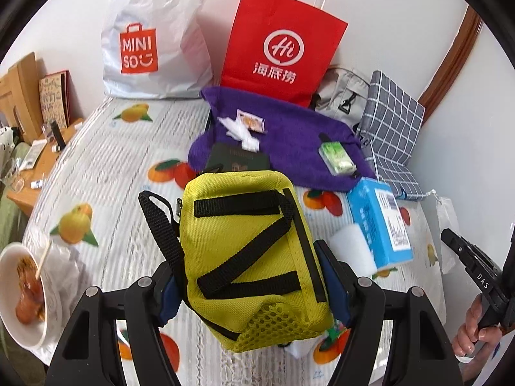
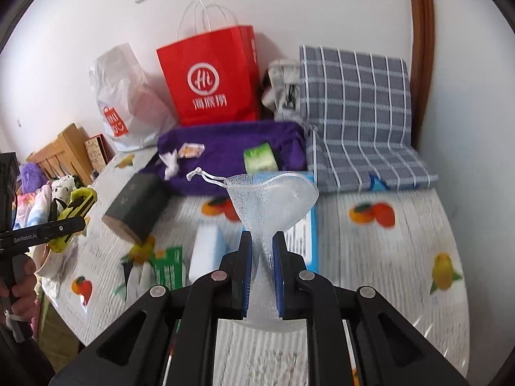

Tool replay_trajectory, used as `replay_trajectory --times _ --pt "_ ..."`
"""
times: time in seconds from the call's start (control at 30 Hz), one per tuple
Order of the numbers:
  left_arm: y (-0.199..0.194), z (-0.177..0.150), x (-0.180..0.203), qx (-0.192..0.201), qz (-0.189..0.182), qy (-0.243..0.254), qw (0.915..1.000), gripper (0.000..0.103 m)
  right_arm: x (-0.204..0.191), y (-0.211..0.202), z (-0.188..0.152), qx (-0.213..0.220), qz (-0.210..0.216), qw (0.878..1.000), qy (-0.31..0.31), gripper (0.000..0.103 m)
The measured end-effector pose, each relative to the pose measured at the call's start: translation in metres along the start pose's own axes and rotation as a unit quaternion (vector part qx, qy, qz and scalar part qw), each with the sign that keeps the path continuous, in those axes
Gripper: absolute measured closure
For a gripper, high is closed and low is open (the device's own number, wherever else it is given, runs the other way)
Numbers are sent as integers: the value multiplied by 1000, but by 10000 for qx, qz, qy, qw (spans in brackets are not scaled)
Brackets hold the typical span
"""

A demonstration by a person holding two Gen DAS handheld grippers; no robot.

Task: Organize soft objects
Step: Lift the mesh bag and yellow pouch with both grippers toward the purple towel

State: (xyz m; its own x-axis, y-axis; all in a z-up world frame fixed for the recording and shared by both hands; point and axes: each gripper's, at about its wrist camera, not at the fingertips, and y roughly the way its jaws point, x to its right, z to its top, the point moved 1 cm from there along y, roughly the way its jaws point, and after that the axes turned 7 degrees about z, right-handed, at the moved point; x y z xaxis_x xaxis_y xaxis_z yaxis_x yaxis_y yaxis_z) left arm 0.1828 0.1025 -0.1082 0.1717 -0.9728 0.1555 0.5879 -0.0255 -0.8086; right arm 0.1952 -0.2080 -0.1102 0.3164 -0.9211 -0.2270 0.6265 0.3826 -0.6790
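Left claw [image 1: 249,284]: grasping the yellow pouch [image 1: 251,257]
Right claw [image 2: 260,270]: pinching the mesh bag [image 2: 273,199]
Left: sponge [image 2: 206,251], tissue pack [image 1: 379,222] unsorted

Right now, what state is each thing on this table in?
Left hand-held gripper: shut on yellow pouch.
Yellow pouch: held, lifted.
Right hand-held gripper: shut on mesh bag.
Mesh bag: pinched, its mouth gaping.
Red paper bag: upright by the wall.
Purple cloth: lying flat.
Blue box: lying down.
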Motion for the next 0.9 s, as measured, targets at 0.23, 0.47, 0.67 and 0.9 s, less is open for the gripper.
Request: replay_trajectory --times 0.23,0.47,0.67,0.9 --pt "7 32 8 97 72 66 9999 32 -9 23 42 65 101 9995 -278 89" --pt "19 67 13 159 67 96 9998 32 -12 50 80 124 112 9992 -365 89" --pt "38 93 15 46 -87 18 9999 32 -9 70 110 315 38 9989 -337 89" --pt "61 122 21 25 -45 83 10000 32 -6 101 143 275 101 9992 -274 89"
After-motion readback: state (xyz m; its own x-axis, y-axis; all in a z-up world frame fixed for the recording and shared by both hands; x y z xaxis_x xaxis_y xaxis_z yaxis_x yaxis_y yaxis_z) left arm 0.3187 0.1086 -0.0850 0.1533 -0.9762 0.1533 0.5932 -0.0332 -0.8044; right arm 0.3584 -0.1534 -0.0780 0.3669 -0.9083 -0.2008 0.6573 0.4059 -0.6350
